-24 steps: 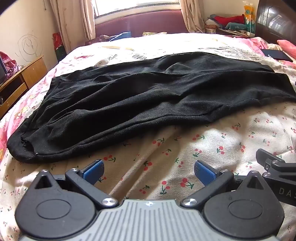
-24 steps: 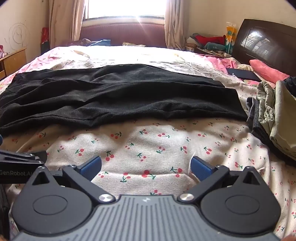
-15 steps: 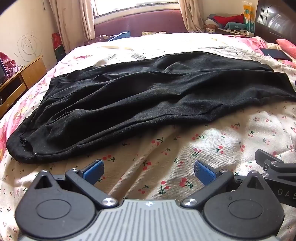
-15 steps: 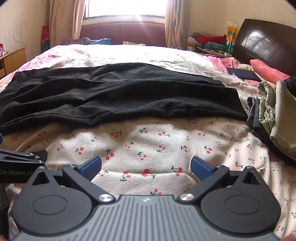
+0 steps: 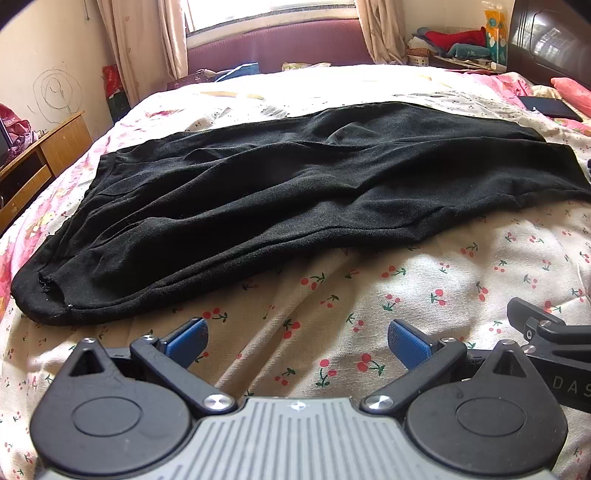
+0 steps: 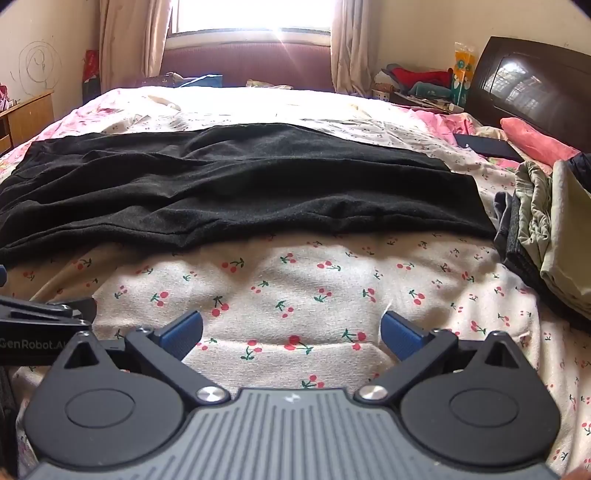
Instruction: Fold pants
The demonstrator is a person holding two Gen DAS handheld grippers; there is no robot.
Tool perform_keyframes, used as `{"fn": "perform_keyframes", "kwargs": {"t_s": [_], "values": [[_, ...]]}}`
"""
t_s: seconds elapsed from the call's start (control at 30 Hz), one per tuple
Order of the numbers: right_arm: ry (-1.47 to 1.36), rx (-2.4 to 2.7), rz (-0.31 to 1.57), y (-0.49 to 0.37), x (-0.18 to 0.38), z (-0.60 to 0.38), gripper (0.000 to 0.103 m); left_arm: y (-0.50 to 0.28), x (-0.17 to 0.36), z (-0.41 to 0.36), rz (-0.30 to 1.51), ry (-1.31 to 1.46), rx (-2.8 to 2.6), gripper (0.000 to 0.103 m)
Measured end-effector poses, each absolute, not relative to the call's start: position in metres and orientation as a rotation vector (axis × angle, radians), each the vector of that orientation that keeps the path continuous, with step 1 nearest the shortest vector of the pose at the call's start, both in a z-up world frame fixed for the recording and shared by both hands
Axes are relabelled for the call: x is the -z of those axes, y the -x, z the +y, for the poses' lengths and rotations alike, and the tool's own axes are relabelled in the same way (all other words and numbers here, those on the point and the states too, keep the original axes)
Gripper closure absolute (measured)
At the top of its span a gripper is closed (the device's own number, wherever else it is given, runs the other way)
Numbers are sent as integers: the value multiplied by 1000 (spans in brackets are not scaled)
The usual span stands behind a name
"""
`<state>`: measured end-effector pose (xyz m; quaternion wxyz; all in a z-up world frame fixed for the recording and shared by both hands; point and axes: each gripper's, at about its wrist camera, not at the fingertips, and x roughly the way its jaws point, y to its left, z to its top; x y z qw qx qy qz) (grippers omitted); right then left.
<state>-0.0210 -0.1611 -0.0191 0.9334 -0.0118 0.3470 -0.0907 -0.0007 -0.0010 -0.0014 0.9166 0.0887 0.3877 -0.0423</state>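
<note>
Pants: black pants (image 5: pixel 295 192) lie spread across the bed (image 5: pixel 424 280), beyond both claws.
Left gripper (image 5: pixel 297 341): spread wide, holding nothing, near the bed's front edge.
Right gripper (image 6: pixel 291 330): spread wide, holding nothing.

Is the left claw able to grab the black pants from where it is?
Probably yes. The left claw is open and empty, hovering over bare cherry-print bedsheet. The black pants lie flat just ahead with nothing between; the near hem looks closest.

light: daylight from window (image 6: pixel 251 14), blown out, flare below it
bed (image 6: pixel 314 295): far half by window washed out, near half shaded
edges: fisheye bend, dark corners
focus: sharp
</note>
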Motion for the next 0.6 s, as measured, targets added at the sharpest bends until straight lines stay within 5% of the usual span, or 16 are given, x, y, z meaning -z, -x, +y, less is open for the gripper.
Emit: {"fn": "perform_keyframes", "kwargs": {"t_s": [0.6], "values": [[23,186,715,21,19,-160,1,0,2,-1,800,-179,89,0]]}}
